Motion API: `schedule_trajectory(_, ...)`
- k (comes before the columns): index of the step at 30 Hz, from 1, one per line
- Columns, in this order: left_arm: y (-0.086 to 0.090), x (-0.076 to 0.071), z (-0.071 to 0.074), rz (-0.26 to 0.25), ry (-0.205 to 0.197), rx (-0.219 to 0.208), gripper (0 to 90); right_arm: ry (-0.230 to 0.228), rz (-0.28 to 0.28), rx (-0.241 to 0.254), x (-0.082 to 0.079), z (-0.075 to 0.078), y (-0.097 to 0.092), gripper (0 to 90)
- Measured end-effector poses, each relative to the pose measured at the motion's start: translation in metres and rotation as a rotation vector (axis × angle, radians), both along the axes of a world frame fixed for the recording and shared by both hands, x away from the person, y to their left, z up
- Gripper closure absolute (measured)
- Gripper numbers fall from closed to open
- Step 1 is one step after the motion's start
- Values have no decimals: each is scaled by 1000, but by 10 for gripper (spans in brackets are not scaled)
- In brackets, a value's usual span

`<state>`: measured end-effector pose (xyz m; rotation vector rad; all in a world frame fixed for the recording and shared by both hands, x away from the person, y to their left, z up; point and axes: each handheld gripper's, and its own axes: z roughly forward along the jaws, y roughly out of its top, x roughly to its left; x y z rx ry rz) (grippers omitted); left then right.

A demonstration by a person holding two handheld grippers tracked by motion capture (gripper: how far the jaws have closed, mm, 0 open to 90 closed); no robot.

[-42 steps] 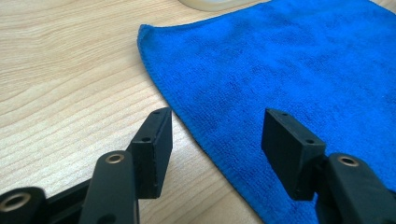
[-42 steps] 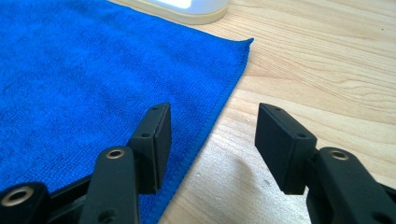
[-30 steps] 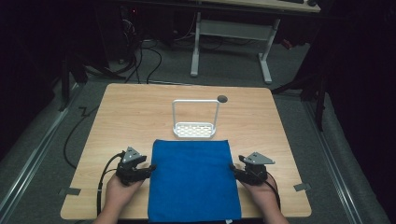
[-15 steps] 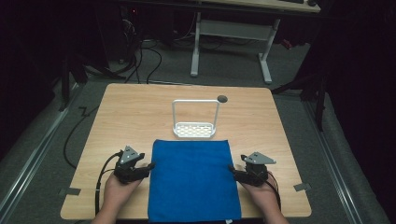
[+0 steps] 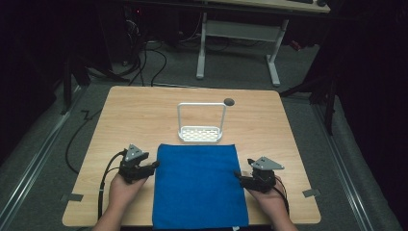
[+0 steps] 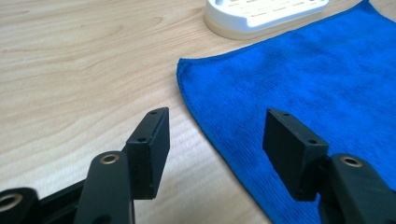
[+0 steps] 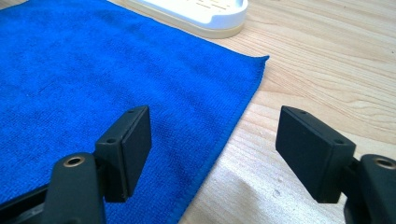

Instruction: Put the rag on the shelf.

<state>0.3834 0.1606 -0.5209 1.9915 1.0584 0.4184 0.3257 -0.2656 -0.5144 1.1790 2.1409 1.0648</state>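
Table (image 5: 144, 110): light wood top, seen from above, with dark floor and cables around it.

Cloth (image 5: 197, 185): blue, rectangular, lying flat on the near half of the table. Its long axis runs from the person's edge toward the far side; the near short edge reaches the table's front edge, and the far short edge lies just beside the rack. Surface smooth, without folds. In the left gripper view its far left corner (image 6: 183, 63) shows rounded and flat on the wood; in the right gripper view its far right corner (image 7: 264, 58) lies flat likewise.

Rack (image 5: 200, 134): white, with a slotted base and an upright wire frame, standing near the table's middle, just beyond the cloth's far edge. Whether it touches the cloth cannot be told.

Small dark round spot (image 5: 229, 101): on the wood beyond the rack, to its right.

Left gripper (image 5: 155, 164): held in the left hand (image 5: 122, 190), at the cloth's left long edge, pointing inward toward the cloth. Jaws spread apart, straddling the cloth's edge, one over wood and one over cloth; nothing between them.

Right gripper (image 5: 236, 175): held in the right hand (image 5: 267, 197), at the cloth's right long edge, pointing inward. Jaws spread wide, straddling the edge, gripping nothing.
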Motion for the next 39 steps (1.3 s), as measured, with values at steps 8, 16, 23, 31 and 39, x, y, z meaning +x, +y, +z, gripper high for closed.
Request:
schedule_trajectory(8, -10, 23, -2, 23, 10, 42, 452, 11, 7, 5, -1, 1, -2, 269)
schedule_trajectory(16, -22, 44, -2, 25, 25, 57, 559, 16, 6, 3, 0, -1, -2, 282)
schedule_trajectory(23, -31, 55, -11, 29, 38, 84, 608, 25, 9, 3, 0, -1, -1, 291)
schedule_trajectory(31, -34, 61, -11, 25, 32, 87, 708, 32, 12, -1, 1, -3, -1, 297)
schedule_trajectory(39, -30, 60, -12, 10, 51, 38, 824, 26, 23, -19, 2, -5, 3, 334)
